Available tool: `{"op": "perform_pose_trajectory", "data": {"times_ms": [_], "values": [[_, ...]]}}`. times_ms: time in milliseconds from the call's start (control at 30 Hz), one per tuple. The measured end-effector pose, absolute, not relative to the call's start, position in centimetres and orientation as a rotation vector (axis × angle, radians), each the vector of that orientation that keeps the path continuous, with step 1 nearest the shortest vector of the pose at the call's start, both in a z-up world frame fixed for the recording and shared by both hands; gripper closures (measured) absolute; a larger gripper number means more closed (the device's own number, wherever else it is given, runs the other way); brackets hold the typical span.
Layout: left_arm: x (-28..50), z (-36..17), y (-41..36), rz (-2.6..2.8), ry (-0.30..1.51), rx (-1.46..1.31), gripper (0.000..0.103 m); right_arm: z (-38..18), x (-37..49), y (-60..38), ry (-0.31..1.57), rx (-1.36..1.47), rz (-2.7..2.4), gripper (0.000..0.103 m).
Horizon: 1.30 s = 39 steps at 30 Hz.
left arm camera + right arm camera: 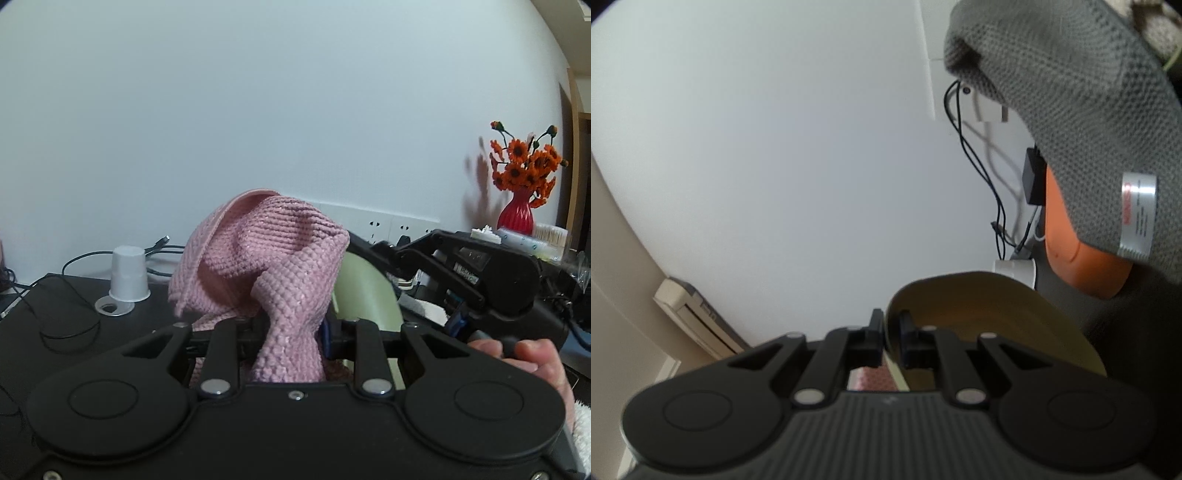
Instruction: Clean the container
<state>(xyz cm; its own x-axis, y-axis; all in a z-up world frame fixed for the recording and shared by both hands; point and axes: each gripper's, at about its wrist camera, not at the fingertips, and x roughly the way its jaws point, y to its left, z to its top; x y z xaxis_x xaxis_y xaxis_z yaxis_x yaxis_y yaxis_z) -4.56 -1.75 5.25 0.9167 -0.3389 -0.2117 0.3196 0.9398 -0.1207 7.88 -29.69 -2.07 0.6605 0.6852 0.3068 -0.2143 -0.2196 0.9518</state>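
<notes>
Item: pale green container, held off the surface by its thin rim, which the right gripper pinched between jaws pressed nearly together; in the left wrist view the same container sat just behind the pink knitted cloth. That cloth was bunched and clamped in the left gripper, its loose folds standing above the jaws. Risks, as judged: the rim grip was narrow and at one edge only, so wiping pressure from the cloth could lever the container round or pull it free of the pads; the cloth's slack upper folds could snag on the rim or slip through a partial clamp. Surface: black table top carrying an upturned white paper cup on a metal ring, with loose black cables trailing across it. Room: plain pale wall with sockets, a red vase of orange flowers at the far right, and a person's hand on the right gripper's handle.
</notes>
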Motion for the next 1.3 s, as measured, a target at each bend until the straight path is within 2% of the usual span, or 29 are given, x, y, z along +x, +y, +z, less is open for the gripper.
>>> {"op": "perform_pose_trajectory", "data": {"times_ms": [500,567,633,1000,1300], "values": [[-7.6,5.3,-2.0,-0.575,0.21,-0.052,0.077,-2.0,8.2,-30.8,0.37,1.574,0.812,0.095],[-8.0,5.3,-2.3,-0.617,0.21,-0.045,0.07,-1.9,8.2,-30.8,0.368,1.569,0.811,0.095],[-8.2,5.1,-2.9,-0.638,0.211,-0.023,0.07,-1.8,8.2,-30.7,0.368,1.566,0.812,0.095],[-8.1,3.5,-4.7,-0.683,0.314,0.049,0.072,-1.5,8.3,-30.8,0.366,1.554,0.771,0.094],[-7.1,3.5,-3.5,-0.7,0.416,-0.023,0.072,-0.7,8.2,-30.3,0.364,1.528,0.768,0.094]]}}
